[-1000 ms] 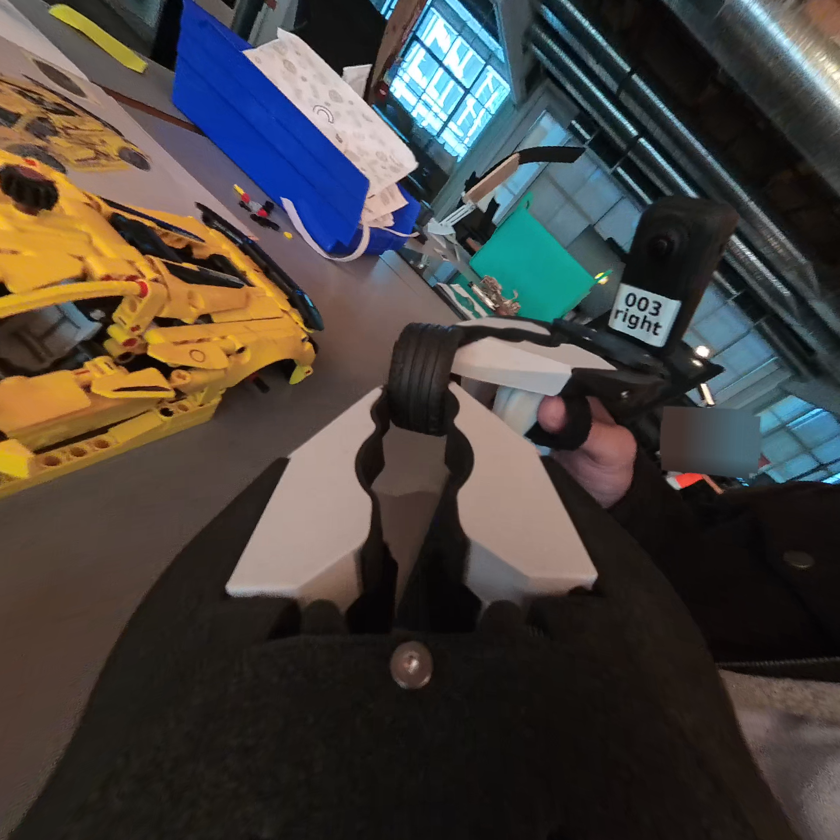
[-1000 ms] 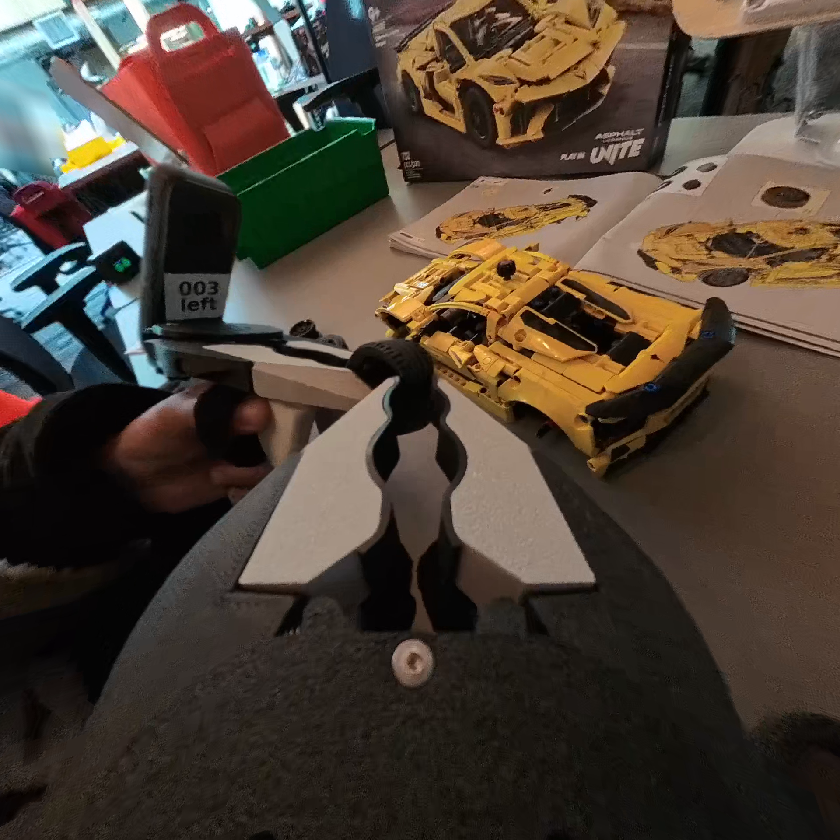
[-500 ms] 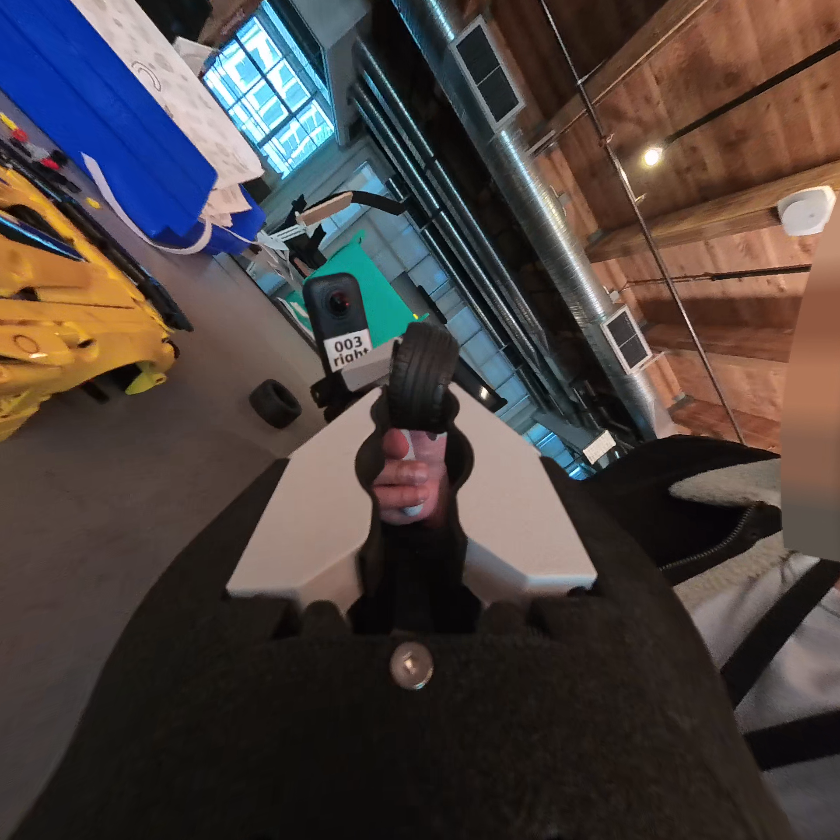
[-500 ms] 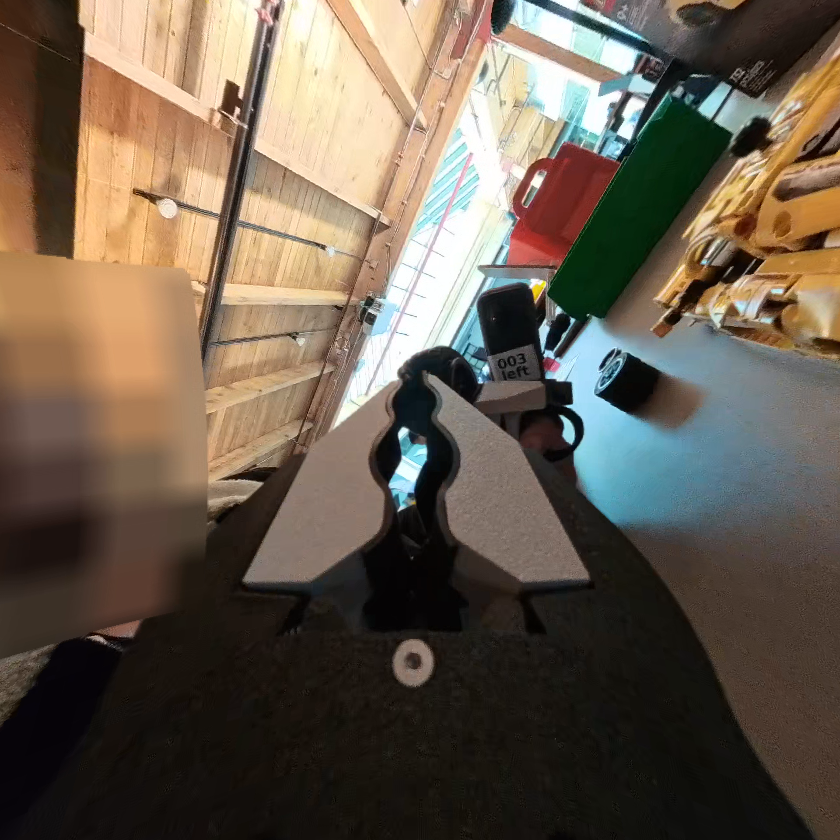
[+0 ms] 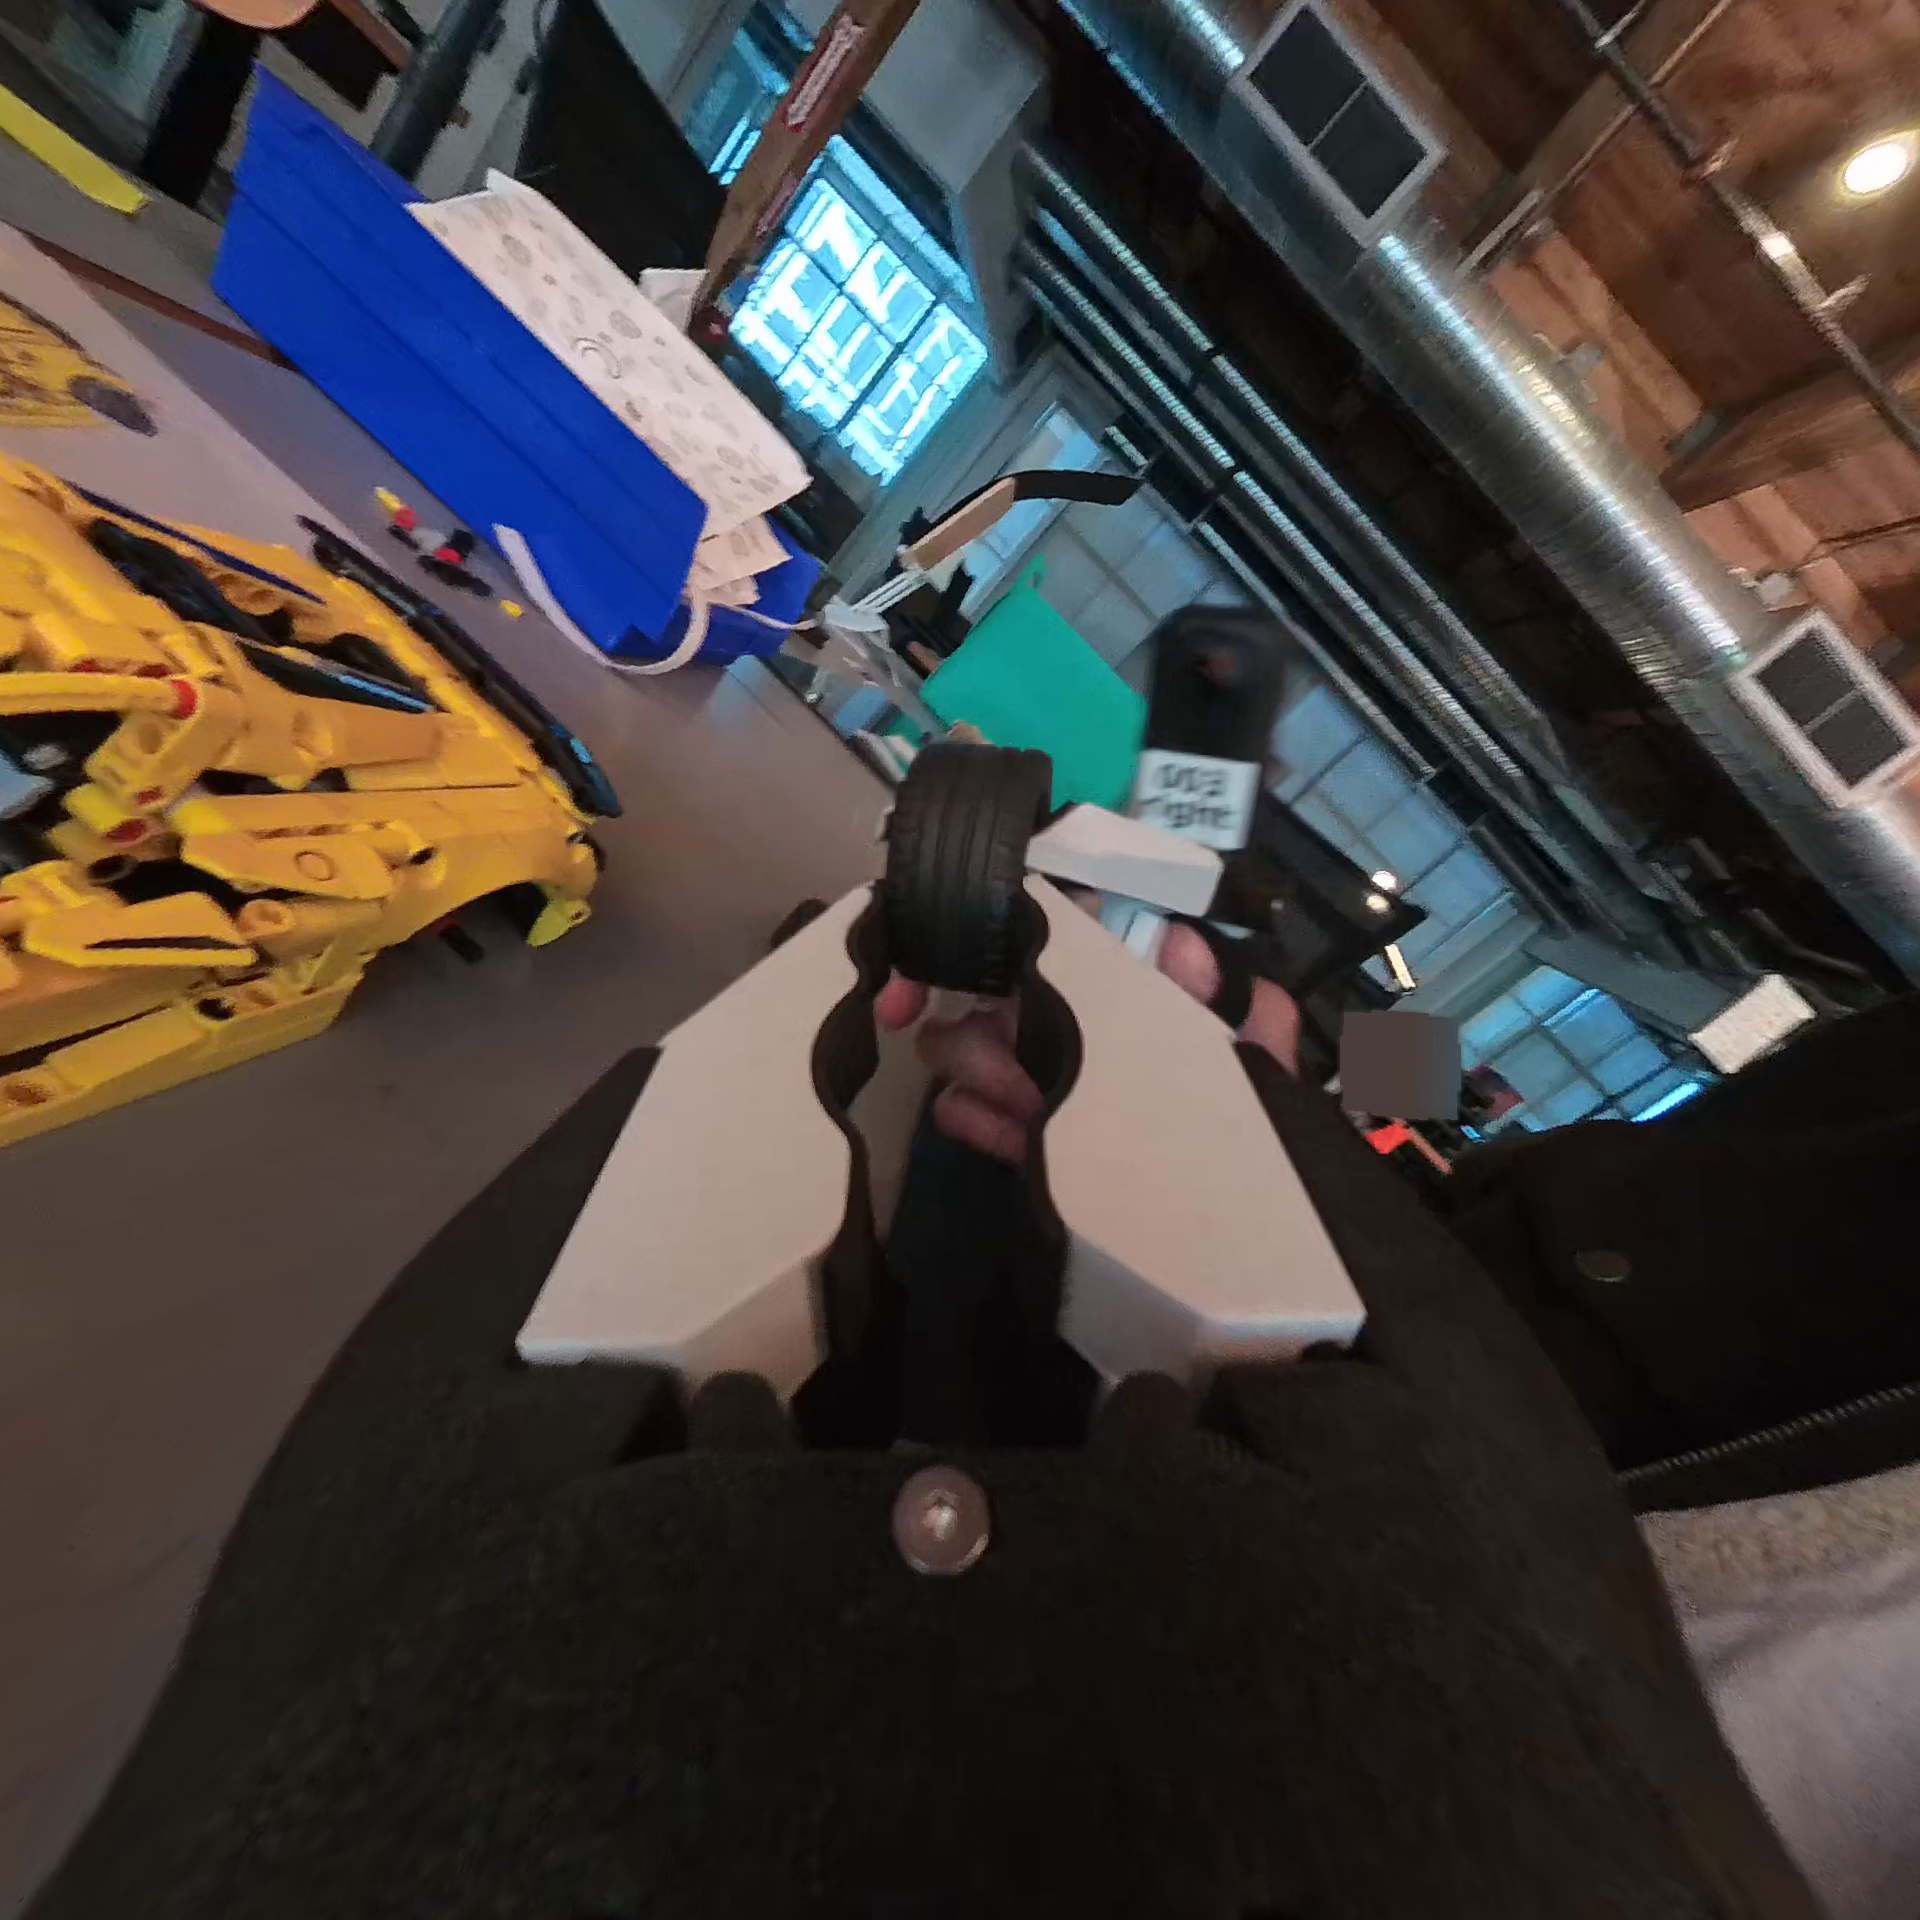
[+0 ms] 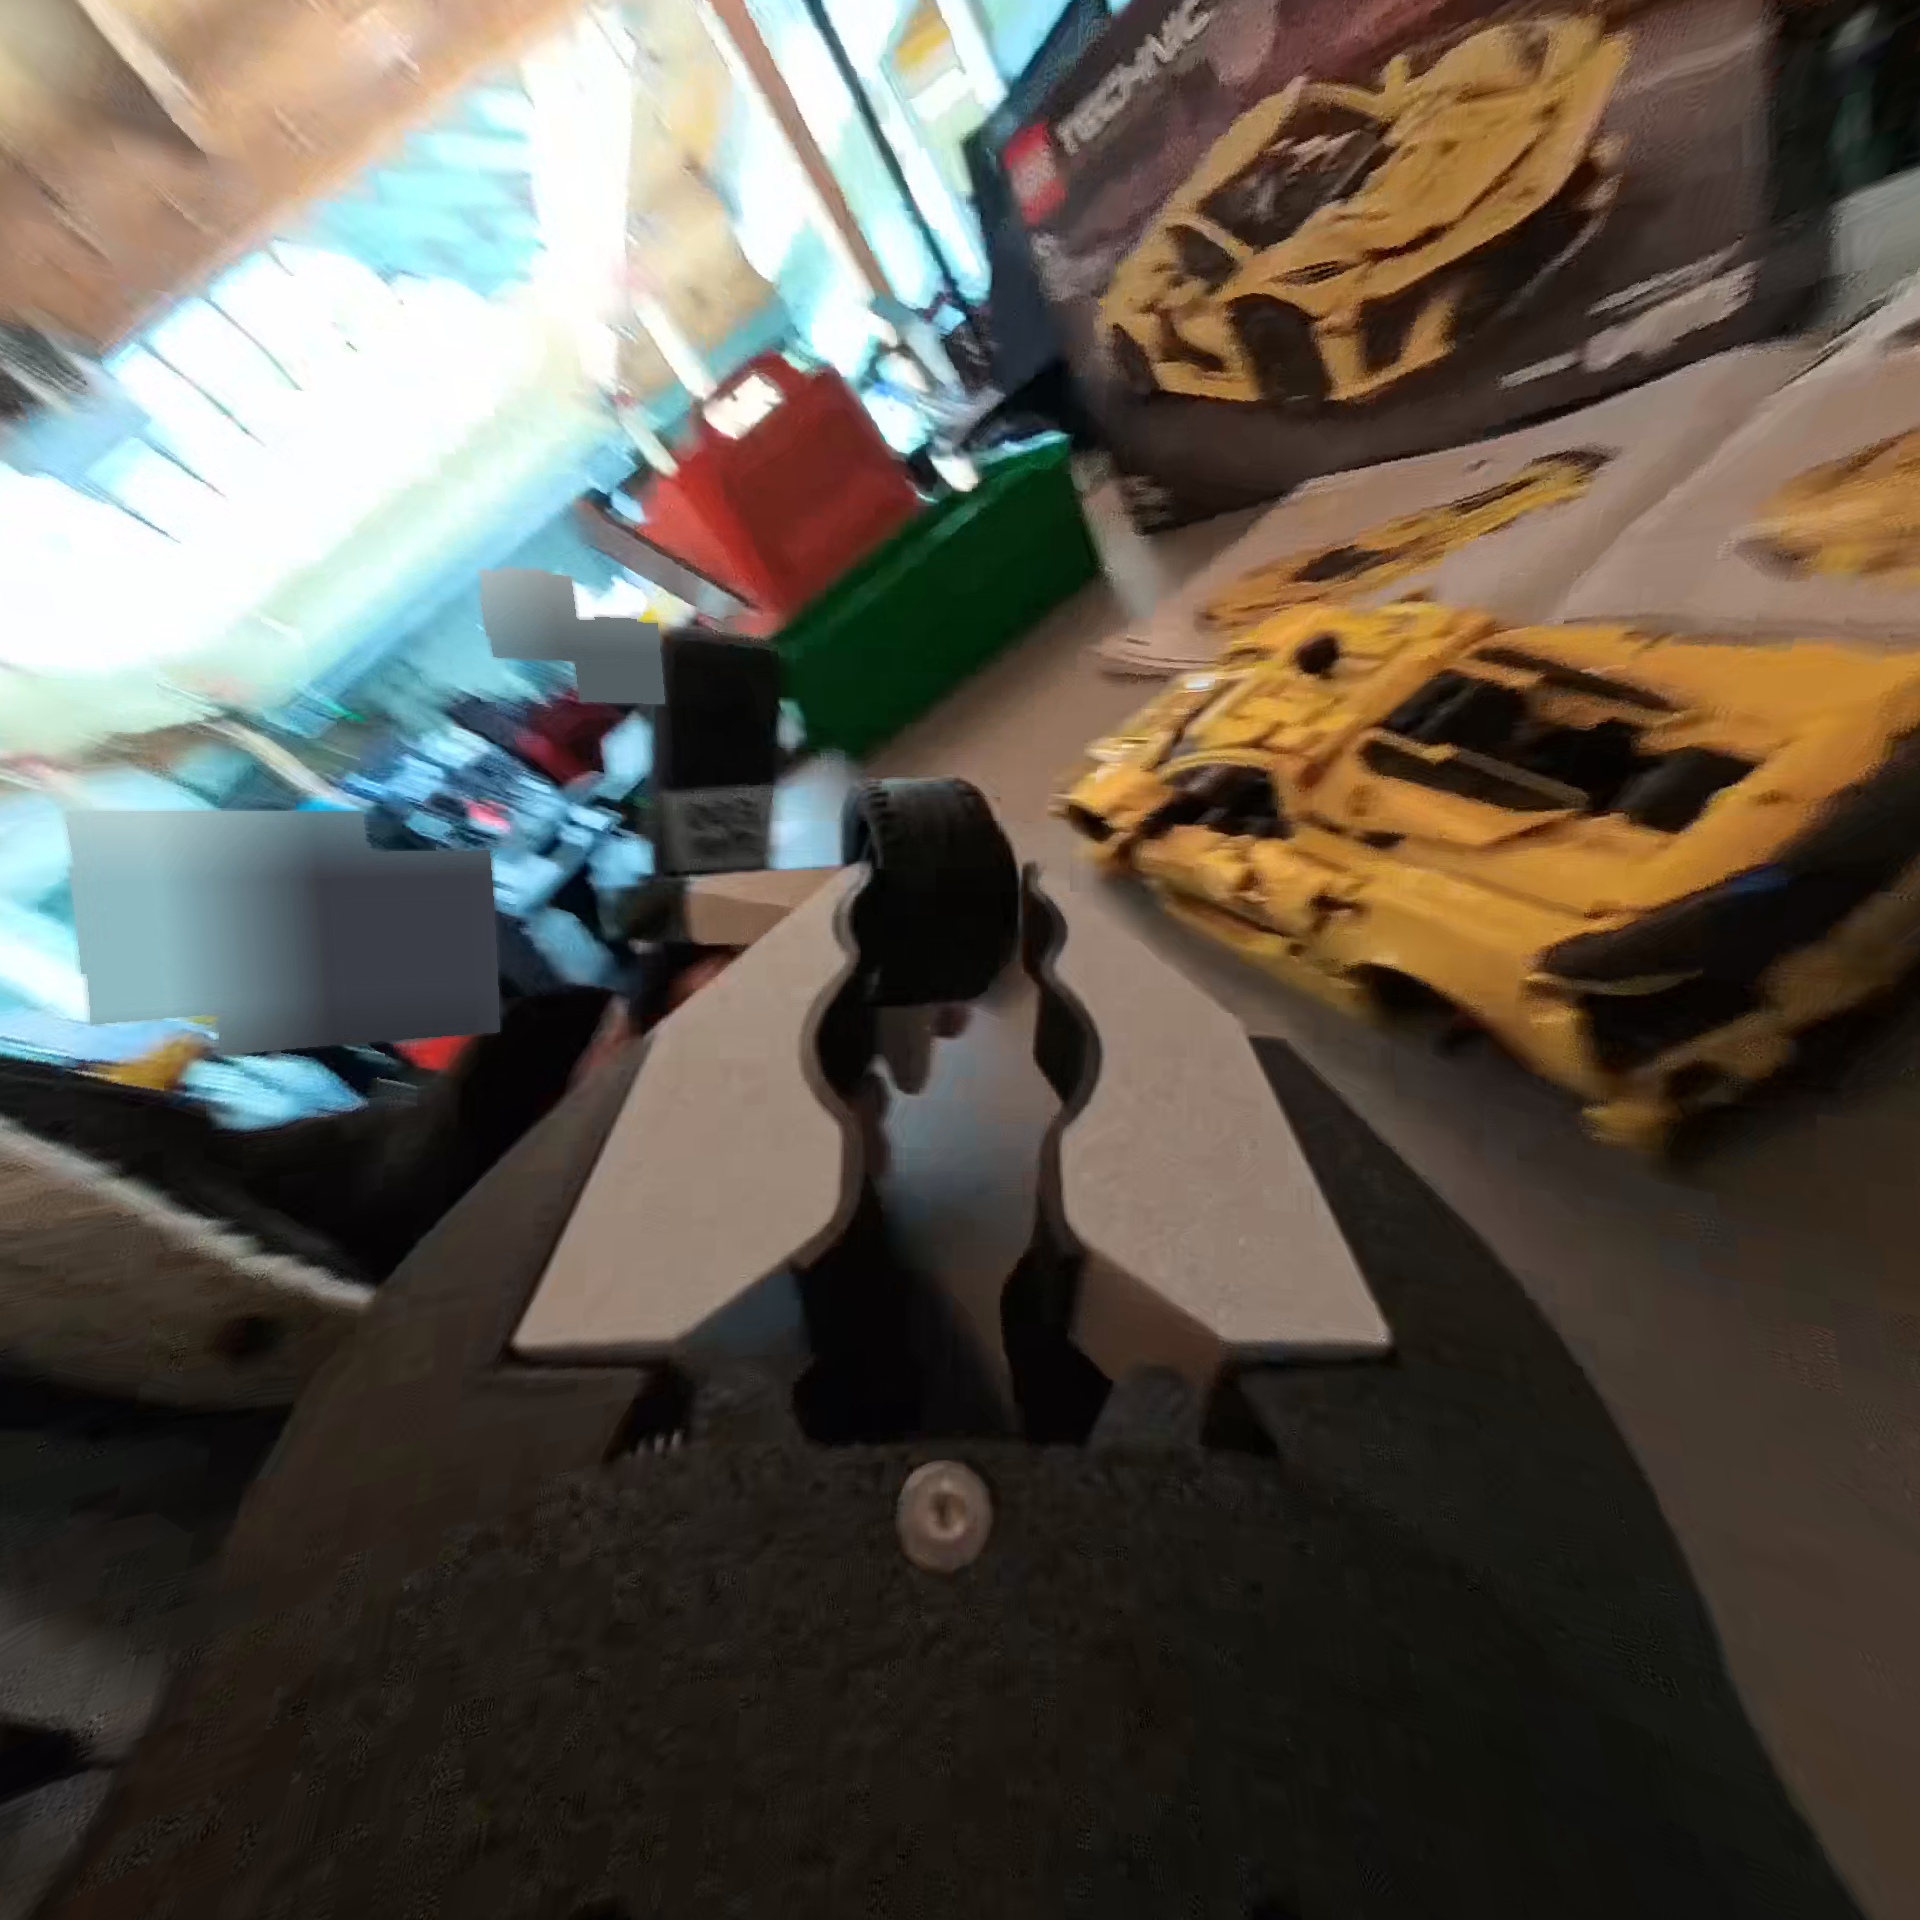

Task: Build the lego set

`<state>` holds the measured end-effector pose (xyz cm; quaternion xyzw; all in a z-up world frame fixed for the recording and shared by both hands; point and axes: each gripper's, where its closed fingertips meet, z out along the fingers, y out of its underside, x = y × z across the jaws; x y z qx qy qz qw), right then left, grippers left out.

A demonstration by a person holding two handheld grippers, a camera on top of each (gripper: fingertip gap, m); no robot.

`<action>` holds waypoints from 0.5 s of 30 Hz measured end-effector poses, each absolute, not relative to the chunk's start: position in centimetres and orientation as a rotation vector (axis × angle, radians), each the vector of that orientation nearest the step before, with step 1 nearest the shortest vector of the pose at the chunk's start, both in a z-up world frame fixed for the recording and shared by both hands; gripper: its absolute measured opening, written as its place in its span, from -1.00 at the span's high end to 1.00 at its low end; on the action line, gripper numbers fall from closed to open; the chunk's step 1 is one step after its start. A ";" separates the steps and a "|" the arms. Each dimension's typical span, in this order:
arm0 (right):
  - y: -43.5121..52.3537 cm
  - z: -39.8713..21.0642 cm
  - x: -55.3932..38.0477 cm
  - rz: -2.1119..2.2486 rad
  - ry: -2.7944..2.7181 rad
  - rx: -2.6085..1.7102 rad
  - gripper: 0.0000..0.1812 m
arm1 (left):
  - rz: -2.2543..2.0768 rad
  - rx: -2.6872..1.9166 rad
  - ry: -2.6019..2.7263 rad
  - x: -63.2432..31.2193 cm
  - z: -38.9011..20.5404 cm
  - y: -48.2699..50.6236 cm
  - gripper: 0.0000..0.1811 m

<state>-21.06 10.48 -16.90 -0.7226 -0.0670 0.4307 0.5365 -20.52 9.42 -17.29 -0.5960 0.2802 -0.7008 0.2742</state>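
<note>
Both views have swung back down from the ceiling to the desk (image 5: 727,790). The left tongs (image 5: 961,914) grip the black tyre (image 5: 966,868); whether the right tongs (image 6: 940,914) clamp it too is unclear. The wheel-less yellow car (image 6: 1507,831) waits nearby.

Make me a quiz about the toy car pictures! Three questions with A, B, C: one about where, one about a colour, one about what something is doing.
1. Where is the yellow Lego car?
A. On the grey table
B. Inside a bin
C. Held in a gripper

2. What colour is the bin next to the red bag?
A. Pink
B. Green
C. White

3. What is the left gripper doing?
A. Wide open and empty
B. Pinching a yellow brick
C. Shut on the black tyre

Answers:
1 A: the car rests on the table top.
2 B: the bin's walls are green.
3 C: the tyre sits clamped between its fingertips.
</note>
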 end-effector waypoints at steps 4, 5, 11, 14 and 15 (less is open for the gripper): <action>10.0 -16.6 -21.2 1.170 -0.146 -1.698 0.75 | -1.915 -1.575 0.764 -20.6 -16.9 9.0 0.75; 9.9 -16.3 -21.3 1.195 -0.139 -1.690 0.76 | -1.935 -1.550 0.763 -20.6 -16.6 8.9 0.75; 9.4 -15.6 -21.3 1.521 -0.021 -1.615 0.79 | -2.165 -1.508 0.715 -21.0 -15.8 8.5 0.76; 8.9 -14.6 -21.5 1.731 0.023 -1.521 0.80 | -2.276 -1.447 0.707 -21.3 -14.9 7.8 0.75; 8.8 -14.5 -21.5 1.836 0.059 -1.479 0.81 | -2.303 -1.438 0.700 -21.3 -14.9 7.7 0.75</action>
